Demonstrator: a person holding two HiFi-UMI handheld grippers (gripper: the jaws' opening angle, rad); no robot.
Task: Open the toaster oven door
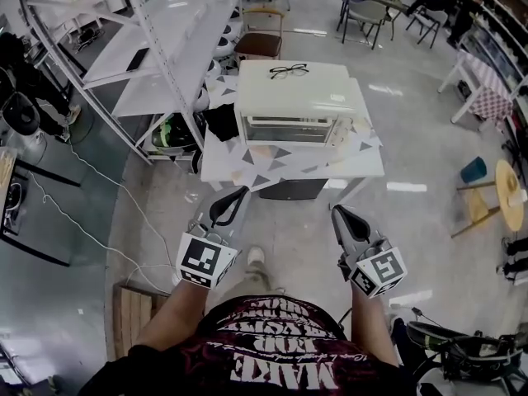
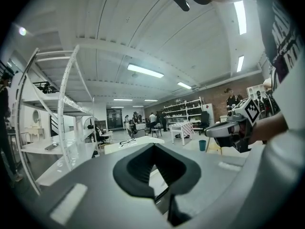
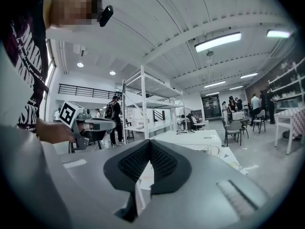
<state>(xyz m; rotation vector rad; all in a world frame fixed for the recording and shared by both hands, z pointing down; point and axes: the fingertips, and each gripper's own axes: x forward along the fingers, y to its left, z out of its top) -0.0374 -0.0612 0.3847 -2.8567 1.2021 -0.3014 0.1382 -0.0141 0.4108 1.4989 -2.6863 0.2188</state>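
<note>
The white toaster oven [image 1: 297,106] stands on a small table [image 1: 223,167] covered with a triangle-patterned cloth. Its glass door [image 1: 289,129] faces me and is closed. A pair of glasses [image 1: 289,71] lies on its top. My left gripper [image 1: 239,193] hovers short of the table's near edge, jaws together and empty. My right gripper [image 1: 337,211] is level with it, also shut on nothing. In the left gripper view the left gripper [image 2: 153,146] points at the oven's top [image 2: 128,146]. The right gripper [image 3: 150,142] aims left of the oven [image 3: 200,140].
A white shelf rack [image 1: 165,48] runs along the left, close to the table. A brown chair [image 1: 260,40] stands behind the oven and a dark bin [image 1: 293,190] under the table. A wooden pallet [image 1: 132,316] lies near my left leg. A yellow stool [image 1: 507,192] is at right.
</note>
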